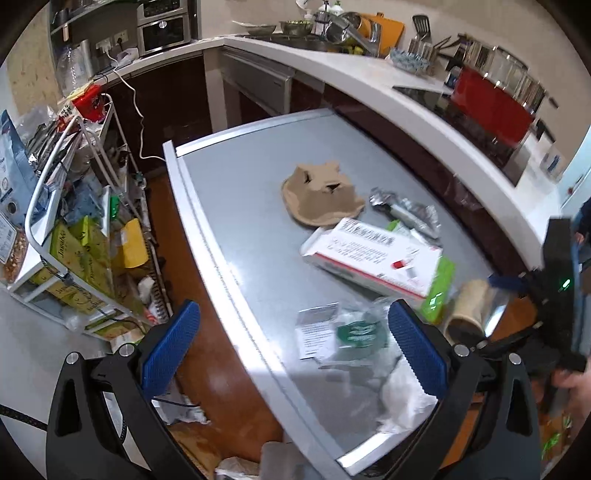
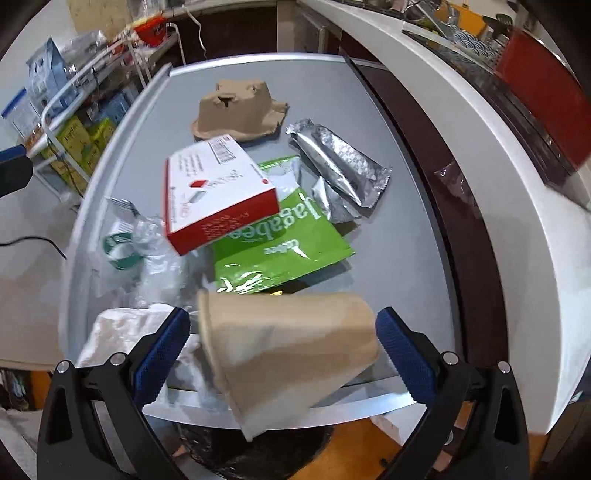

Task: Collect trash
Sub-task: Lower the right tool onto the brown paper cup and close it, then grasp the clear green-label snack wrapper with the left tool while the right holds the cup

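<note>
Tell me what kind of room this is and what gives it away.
Most likely a home kitchen. A white counter carries a sink with dishes and a cooktop, an oven sits in the corner, and a rack beside the grey table holds packaged food.

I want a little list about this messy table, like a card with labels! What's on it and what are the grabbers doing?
surface: grey metal-edged table
cup: tan paper cup tipped between the right gripper's open fingers, whether gripped cannot be told
bin: black-lined bin below the table edge
left gripper: left gripper open, holding nothing
box: white and red cardboard box on the green snack bag
other trash: brown pulp cup tray, silver foil wrapper, crumpled white tissue
</note>
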Demonstrator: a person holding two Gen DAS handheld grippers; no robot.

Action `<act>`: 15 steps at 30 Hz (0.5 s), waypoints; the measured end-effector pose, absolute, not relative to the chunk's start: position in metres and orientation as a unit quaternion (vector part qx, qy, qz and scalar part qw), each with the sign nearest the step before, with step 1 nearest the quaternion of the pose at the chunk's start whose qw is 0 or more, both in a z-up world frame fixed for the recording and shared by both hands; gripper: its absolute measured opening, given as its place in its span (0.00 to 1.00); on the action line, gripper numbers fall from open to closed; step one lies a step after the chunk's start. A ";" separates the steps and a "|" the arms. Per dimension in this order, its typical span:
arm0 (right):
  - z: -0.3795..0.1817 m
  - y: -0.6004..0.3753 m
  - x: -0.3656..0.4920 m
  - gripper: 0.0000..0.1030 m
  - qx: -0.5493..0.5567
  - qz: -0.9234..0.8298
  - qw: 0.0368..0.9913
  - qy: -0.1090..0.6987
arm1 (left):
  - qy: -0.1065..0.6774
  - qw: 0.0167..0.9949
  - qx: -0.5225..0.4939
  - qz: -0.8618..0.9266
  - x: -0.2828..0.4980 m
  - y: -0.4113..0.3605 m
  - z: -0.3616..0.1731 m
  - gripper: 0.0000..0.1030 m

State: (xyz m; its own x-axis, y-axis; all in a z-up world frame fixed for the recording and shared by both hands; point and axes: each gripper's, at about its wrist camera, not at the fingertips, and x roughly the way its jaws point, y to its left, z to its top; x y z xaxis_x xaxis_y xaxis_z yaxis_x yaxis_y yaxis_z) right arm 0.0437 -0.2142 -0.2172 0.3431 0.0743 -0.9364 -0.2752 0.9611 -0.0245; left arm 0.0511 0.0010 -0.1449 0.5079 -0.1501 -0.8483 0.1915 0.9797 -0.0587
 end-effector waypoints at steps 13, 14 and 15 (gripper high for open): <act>-0.238 -0.212 0.049 0.96 -0.138 0.158 0.782 0.587 | 0.549 0.809 -0.006 -0.209 0.052 -0.020 -0.189 0.98; -0.240 -0.215 0.051 0.96 -0.124 0.163 0.781 0.590 | 0.552 0.806 -0.015 -0.212 0.052 -0.020 -0.192 0.98; -0.241 -0.218 0.052 0.96 -0.110 0.167 0.781 0.592 | 0.556 0.803 -0.024 -0.212 0.053 -0.020 -0.196 0.98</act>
